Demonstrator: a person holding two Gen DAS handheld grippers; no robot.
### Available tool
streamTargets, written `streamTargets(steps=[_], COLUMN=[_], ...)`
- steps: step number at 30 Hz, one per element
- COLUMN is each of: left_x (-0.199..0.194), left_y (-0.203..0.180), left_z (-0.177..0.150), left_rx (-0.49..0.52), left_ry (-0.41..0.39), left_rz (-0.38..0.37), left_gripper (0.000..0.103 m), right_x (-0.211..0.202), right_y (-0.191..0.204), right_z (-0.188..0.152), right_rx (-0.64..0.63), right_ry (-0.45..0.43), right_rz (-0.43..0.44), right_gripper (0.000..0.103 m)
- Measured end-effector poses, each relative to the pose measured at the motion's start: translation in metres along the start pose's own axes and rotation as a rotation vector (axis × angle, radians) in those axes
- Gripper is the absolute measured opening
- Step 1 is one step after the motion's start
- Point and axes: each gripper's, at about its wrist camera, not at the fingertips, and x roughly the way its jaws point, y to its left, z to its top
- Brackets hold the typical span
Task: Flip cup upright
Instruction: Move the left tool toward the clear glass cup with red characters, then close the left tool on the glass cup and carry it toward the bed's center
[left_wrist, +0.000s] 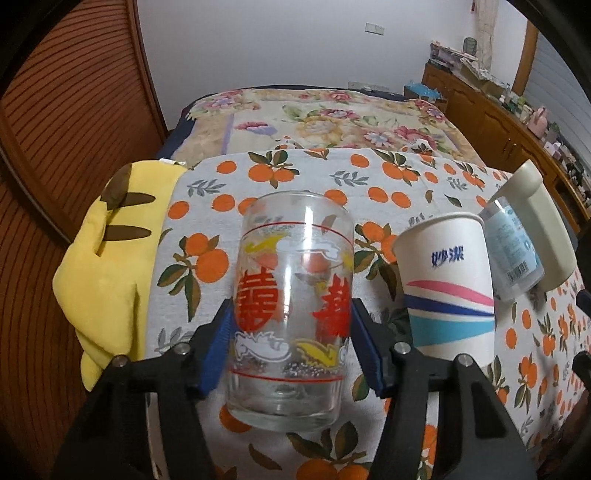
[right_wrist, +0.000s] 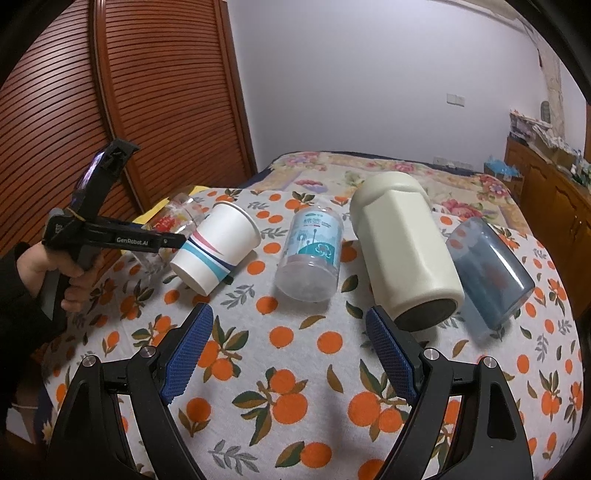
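A clear glass cup (left_wrist: 291, 314) with red characters sits between the blue pads of my left gripper (left_wrist: 290, 343), which is shut on its sides; its thick base points toward the camera. In the right wrist view the same glass (right_wrist: 177, 218) shows at far left behind the left gripper (right_wrist: 173, 240). A white paper cup (left_wrist: 448, 284) with pink and blue stripes lies on its side beside it; it also shows in the right wrist view (right_wrist: 218, 251). My right gripper (right_wrist: 290, 352) is open and empty above the cloth.
An orange-print cloth (right_wrist: 295, 387) covers the surface. A clear printed plastic cup (right_wrist: 312, 254), a cream mug (right_wrist: 402, 254) and a smoky blue tumbler (right_wrist: 487, 269) lie on their sides. A yellow plush (left_wrist: 107, 266) lies at the left; a wooden louvred door (right_wrist: 147, 103) stands behind.
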Motion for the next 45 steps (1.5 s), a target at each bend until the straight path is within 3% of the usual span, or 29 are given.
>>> streamTargets(steps=[13, 26, 35, 45], left_x=[-0.056, -0.103, -0.102, -0.078], left_y=[-0.013, -0.104, -0.164, -0.209], left_z=[-0.044, -0.093, -0.112, -0.112], left_rx=[-0.053, -0.013, 0.003, 0.046], left_ry=[-0.101, -0.15, -0.134, -0.09], left_rz=[-0.014, -0.178, -0.239, -0.248], left_gripper=[0.058, 0.058, 0.058, 0.059], right_x=[-0.021, -0.066, -0.1, -0.102], right_y=[-0.001, -0.025, -0.048, -0.069], right_z=[-0.014, -0.043, -0.061, -0.073], right_rx=[0.018, 0.071, 0.109, 0.149], right_ry=[-0.027, -0.058, -0.085, -0.063], right_rz=[-0.002, -0.058, -0.103, -0.13], right_gripper=[0.087, 0.086, 0.087, 0.087])
